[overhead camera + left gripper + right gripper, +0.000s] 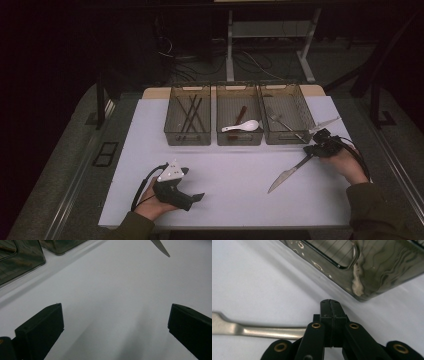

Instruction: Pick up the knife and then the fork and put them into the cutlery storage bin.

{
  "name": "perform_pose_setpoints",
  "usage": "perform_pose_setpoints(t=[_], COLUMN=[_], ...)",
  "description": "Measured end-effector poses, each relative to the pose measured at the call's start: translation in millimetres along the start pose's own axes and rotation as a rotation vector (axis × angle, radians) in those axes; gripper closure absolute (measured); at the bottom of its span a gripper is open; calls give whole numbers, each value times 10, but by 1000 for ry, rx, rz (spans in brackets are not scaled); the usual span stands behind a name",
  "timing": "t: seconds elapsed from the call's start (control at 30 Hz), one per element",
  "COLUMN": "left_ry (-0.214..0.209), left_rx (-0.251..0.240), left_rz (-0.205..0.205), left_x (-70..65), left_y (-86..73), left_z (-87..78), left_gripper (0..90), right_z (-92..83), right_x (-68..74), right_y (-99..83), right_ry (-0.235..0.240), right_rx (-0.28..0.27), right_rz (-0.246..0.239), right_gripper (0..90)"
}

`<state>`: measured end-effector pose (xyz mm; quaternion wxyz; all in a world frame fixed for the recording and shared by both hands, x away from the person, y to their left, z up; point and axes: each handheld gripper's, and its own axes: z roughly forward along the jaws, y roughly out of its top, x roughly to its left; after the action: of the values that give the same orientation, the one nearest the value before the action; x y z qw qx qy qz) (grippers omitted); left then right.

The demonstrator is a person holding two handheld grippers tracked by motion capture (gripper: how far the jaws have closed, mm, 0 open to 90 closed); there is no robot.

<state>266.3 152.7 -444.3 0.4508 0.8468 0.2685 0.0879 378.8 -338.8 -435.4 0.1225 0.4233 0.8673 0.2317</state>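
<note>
A silver table knife point(289, 173) lies slanted on the white table top point(235, 165), right of centre. My right gripper point(311, 150) rests low at the knife's handle end, close to the right bin point(287, 136). In the right gripper view its jaws point(331, 305) are pressed together with nothing visible between the pads. The knife handle point(262, 330) runs in from the left and disappears behind the linkage. My left gripper point(196, 197) sits at the front left, held in a hand. Its jaws point(115, 325) stand wide open over bare table, and the knife tip point(161, 248) shows far ahead.
Three clear bins stand in a row at the back: chopsticks point(189, 114) in the left one, a white spoon point(243, 126) in the middle one, a fork point(280, 122) in the right one. Another silver utensil point(325, 123) juts over the right bin's corner.
</note>
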Motion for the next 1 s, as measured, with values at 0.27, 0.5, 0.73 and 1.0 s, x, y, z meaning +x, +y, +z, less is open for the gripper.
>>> perform_pose_setpoints(t=[0.27,0.5,0.73,1.0], left_ry=[0,0,-1,-1], left_rx=[-2,-3,-1,0], left_rz=[-3,-4,-1,-1], left_x=[-1,-2,-3,-3], left_y=[1,1,2,2], left_z=[-2,-3,-6,-5], left_gripper=[0,0,0,0], right_z=[-57,-112,-169,-234], right_x=[14,81,158,232], right_y=[-65,-126,-196,-275], right_ry=[11,21,32,53], right_rx=[21,46,67,91], right_rz=[0,-12,-25,-35], right_gripper=[892,892,892,892])
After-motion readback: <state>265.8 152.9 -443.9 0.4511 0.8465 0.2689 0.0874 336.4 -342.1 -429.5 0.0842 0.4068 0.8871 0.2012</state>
